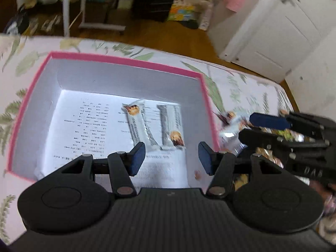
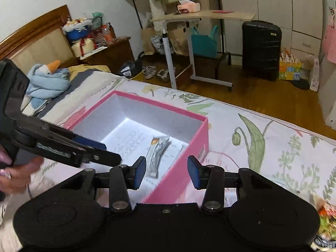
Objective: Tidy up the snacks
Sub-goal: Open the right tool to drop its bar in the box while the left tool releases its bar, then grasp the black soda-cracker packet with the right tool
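Both the left gripper [image 1: 171, 157] and right gripper [image 2: 167, 172] are held partly open and empty. Two snack bars [image 1: 155, 126] are seen lying just ahead of the left gripper inside the pink box [image 1: 126, 59], long axes pointing away; loose snacks [image 1: 231, 130] are heaped beside its right.

Home bedroom: bed [image 2: 241, 126] with floral sheet and wooden headboard [image 2: 35, 40], white wardrobe [image 2: 273, 4], black suitcase [image 2: 260, 48], rolling side table [image 2: 203, 15], shoes [image 2: 149, 71] on wood floor.

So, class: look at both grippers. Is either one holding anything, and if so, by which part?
Nothing is held. The left gripper and right gripper both stand open with empty gaps; two snack bars lie loose in the pink box.
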`<action>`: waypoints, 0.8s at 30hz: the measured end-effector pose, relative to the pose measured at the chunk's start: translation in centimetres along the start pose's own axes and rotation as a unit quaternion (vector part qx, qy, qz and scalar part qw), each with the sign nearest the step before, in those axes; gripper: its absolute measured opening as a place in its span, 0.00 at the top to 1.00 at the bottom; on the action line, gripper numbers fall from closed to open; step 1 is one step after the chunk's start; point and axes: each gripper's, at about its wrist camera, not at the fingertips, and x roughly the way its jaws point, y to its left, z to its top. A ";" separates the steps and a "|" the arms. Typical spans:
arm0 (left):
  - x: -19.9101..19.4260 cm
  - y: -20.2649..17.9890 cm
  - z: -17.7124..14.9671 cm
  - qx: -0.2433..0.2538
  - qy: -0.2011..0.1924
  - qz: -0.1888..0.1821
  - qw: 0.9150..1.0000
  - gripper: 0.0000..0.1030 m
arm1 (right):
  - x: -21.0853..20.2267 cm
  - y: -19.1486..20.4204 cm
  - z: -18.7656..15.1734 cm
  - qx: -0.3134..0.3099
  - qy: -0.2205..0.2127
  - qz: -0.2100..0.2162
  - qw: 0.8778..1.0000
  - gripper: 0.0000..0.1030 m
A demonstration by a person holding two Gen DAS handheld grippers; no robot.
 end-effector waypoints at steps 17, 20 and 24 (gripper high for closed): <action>3.9 -9.8 -9.2 -0.006 0.015 -0.051 0.999 0.50 | 2.0 -3.0 -11.4 -0.133 0.113 0.007 0.985 0.47; 6.5 -10.6 -10.2 -0.019 0.022 -0.049 0.998 0.50 | 3.0 -3.8 -12.6 -0.135 0.116 -0.015 0.984 0.47; 9.3 -10.9 -10.7 -0.040 0.015 -0.026 0.999 0.51 | 3.7 -5.0 -13.0 -0.109 0.102 -0.023 0.988 0.33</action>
